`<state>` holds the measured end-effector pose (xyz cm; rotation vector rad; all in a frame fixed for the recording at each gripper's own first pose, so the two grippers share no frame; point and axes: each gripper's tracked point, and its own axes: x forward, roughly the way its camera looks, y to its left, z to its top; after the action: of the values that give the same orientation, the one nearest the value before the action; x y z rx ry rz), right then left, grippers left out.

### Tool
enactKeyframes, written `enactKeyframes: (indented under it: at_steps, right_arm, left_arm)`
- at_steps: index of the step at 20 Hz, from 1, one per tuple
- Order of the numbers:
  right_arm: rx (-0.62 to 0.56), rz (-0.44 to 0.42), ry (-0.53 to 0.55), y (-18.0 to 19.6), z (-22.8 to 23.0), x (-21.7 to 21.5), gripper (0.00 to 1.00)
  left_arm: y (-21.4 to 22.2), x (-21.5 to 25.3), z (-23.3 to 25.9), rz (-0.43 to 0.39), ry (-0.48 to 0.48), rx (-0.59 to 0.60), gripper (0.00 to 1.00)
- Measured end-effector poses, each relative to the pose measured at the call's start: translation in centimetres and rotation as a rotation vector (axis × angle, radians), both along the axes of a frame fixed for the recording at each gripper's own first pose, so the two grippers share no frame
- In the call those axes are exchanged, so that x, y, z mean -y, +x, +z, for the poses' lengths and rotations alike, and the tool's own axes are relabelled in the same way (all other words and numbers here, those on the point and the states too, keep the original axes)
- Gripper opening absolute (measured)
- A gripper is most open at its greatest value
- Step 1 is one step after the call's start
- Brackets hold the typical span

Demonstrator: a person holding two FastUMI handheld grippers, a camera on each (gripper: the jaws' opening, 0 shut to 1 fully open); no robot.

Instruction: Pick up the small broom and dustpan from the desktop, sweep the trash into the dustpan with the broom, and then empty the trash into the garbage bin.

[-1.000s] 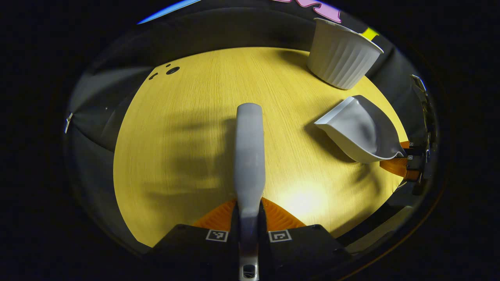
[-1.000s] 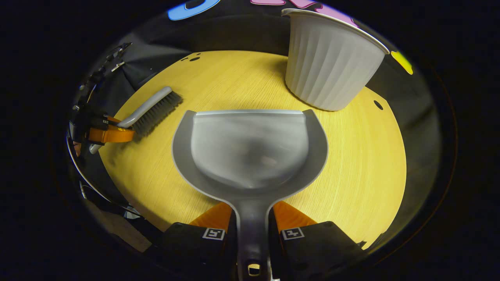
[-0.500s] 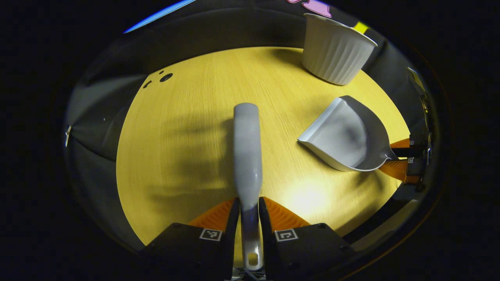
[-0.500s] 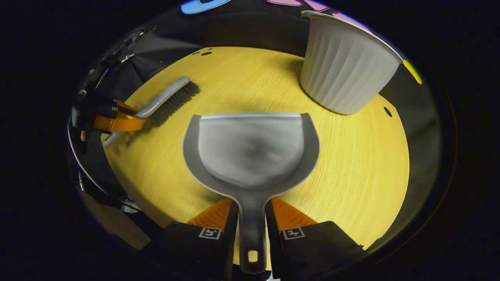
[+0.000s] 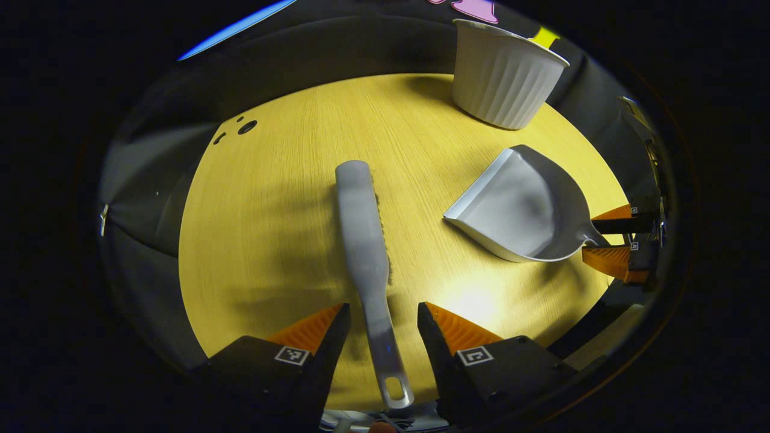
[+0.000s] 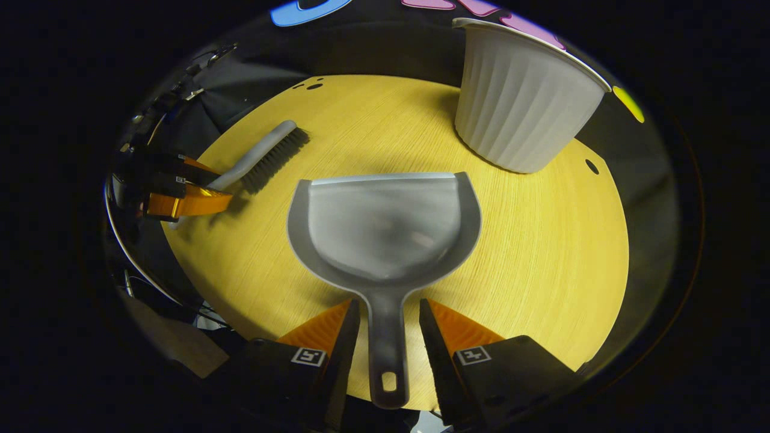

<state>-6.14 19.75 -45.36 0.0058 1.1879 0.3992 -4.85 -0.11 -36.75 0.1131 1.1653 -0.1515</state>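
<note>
The grey broom (image 5: 364, 240) lies flat on the yellow table (image 5: 271, 240), its handle running between the spread fingers of my left gripper (image 5: 380, 319), which is open and clear of it. The grey dustpan (image 6: 385, 222) rests on the table with its handle between the parted fingers of my open right gripper (image 6: 388, 313). In the left gripper view the dustpan (image 5: 523, 207) sits to the right with the right gripper (image 5: 601, 237) behind it. In the right gripper view the broom (image 6: 264, 153) lies at the left by the left gripper (image 6: 210, 185). I see no trash on the table.
A white ribbed garbage bin (image 6: 523, 102) stands at the table's far right, also at the top right in the left gripper view (image 5: 502, 78). Small dark holes (image 5: 246, 127) mark the far left of the tabletop. Dark cloth surrounds the round table edge.
Both grippers have opened and let go: the broom and the dustpan now lie on the table. Both grippers drew back slightly along the handles.
</note>
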Motion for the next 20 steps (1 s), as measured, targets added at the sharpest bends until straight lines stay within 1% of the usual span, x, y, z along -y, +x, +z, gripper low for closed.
enactKeyframes:
  at_steps: [1,2,3,4,5,6,7,8,9,10,11,12,13,16,18,20]
  right_arm:
    - [0.002,-0.003,0.010,-0.1,0.5,0.0,0.70]
    - [0.013,-0.006,0.021,0.0,1.1,0.0,0.70]
    - [0.029,-0.009,0.026,0.2,2.0,0.1,0.67]
    - [0.050,-0.015,0.032,0.4,3.0,0.4,0.75]
    - [0.070,-0.025,0.034,0.7,3.8,0.6,0.70]
    - [0.090,-0.035,0.039,1.0,4.8,0.9,0.71]
    - [0.123,-0.050,0.043,1.5,6.2,1.2,0.82]
    - [0.154,-0.064,0.050,2.2,7.4,1.4,0.77]
    - [0.192,-0.081,0.057,2.9,8.8,1.6,0.81]
    - [0.238,-0.103,0.068,3.7,10.4,1.8,0.83]
    - [0.282,-0.123,0.082,4.5,12.1,2.0,0.95]
    - [0.326,-0.145,0.093,5.2,13.7,2.2,0.91]
    - [0.369,-0.162,0.101,5.9,15.0,2.3,0.98]
    - [0.486,-0.211,0.095,7.6,19.2,3.5,0.99]
    - [0.564,-0.230,0.091,8.5,22.0,4.0,0.99]
    - [0.650,-0.257,0.094,9.3,24.2,4.2,0.99]
  left_arm:
    - [0.0,0.0,0.3,0.005,-0.001,0.008,0.75]
    - [0.1,-0.2,0.7,0.013,-0.001,0.020,0.76]
    - [0.2,-0.5,1.3,0.021,0.000,0.039,0.76]
    - [0.4,-0.7,1.9,0.027,0.001,0.063,0.78]
    - [0.7,-0.9,2.8,0.033,0.004,0.095,0.79]
    - [1.1,-1.0,3.6,0.036,0.005,0.127,0.80]
    - [1.4,-1.1,4.8,0.040,0.003,0.166,0.80]
    - [1.9,-1.1,6.0,0.043,-0.002,0.210,0.81]
    - [2.4,-1.0,7.4,0.044,-0.010,0.258,0.81]
    - [3.0,-0.9,9.0,0.043,-0.021,0.315,0.81]
    - [3.7,-0.7,10.9,0.041,-0.034,0.376,0.81]
    - [4.4,-0.5,12.7,0.038,-0.041,0.435,0.80]
    - [5.0,-0.3,14.7,0.034,-0.053,0.499,0.80]
    - [6.7,0.9,20.1,0.004,-0.083,0.680,0.80]
    - [7.1,1.1,23.6,-0.005,-0.069,0.776,0.80]
    - [6.8,2.1,26.8,-0.017,-0.094,0.862,0.80]
